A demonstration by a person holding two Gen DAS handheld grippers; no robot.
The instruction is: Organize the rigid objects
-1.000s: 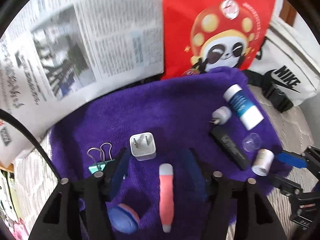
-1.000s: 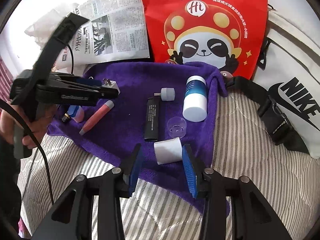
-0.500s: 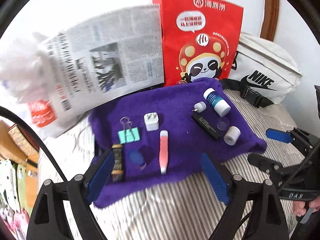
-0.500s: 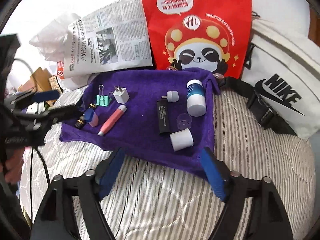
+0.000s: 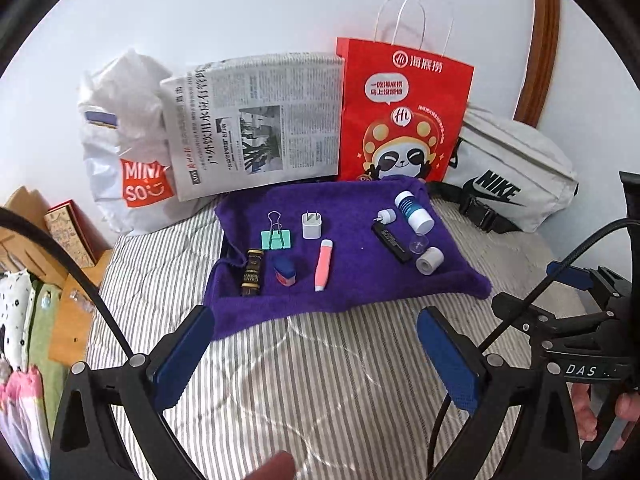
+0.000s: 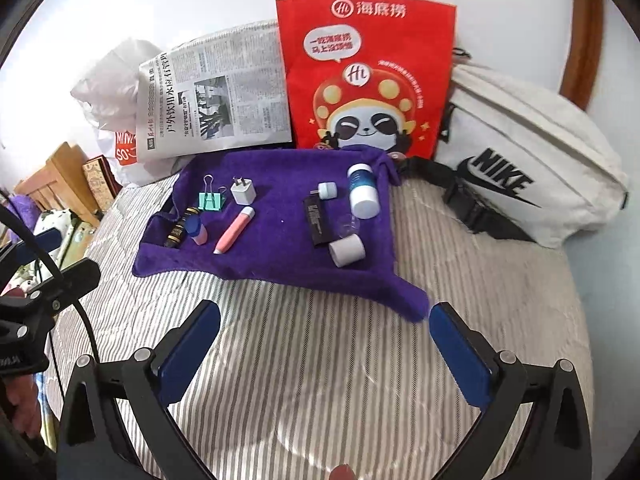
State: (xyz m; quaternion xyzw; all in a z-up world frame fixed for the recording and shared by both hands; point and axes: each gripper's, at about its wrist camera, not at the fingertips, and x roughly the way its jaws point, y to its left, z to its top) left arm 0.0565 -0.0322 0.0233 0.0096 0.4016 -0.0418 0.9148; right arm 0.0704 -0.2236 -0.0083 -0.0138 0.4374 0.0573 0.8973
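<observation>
Your left gripper [image 5: 316, 356] and right gripper [image 6: 324, 354], fingers opening and empty, hang before the purple towel [image 6: 280, 248]; its objects lie ahead, left cluster nearer your left.

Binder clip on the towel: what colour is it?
Mint green binder clip with silver wire handles; clearest in the left wrist view.

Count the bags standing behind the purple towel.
3: a white Miniso plastic bag at the left, partly hidden by the newspaper; a red panda paper bag in the middle; a white Nike bag at the right.
</observation>
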